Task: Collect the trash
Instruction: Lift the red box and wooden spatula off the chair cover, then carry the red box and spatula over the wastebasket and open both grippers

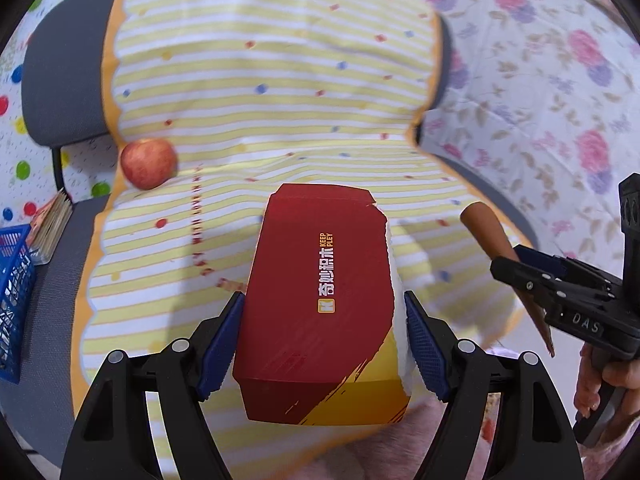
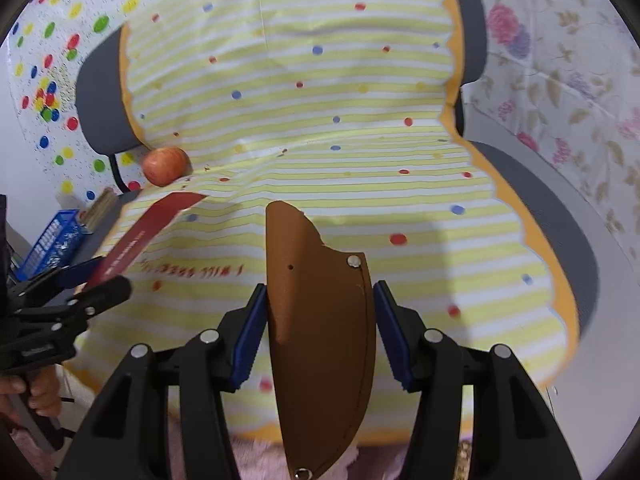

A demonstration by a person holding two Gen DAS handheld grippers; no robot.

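A red and yellow cardboard box with a torn far end is clamped between the blue pads of my left gripper, lifted above the striped cloth. From the right wrist view the same box shows edge-on in the left gripper. My right gripper is shut on a brown leather sheath with metal rivets, its pads pressing both edges. In the left wrist view the sheath sticks out of the right gripper at the right.
A yellow-striped dotted cloth drapes a grey chair. A red apple lies at the cloth's left edge. A blue basket and a stack of booklets sit at the left. A hand holds the right gripper's handle.
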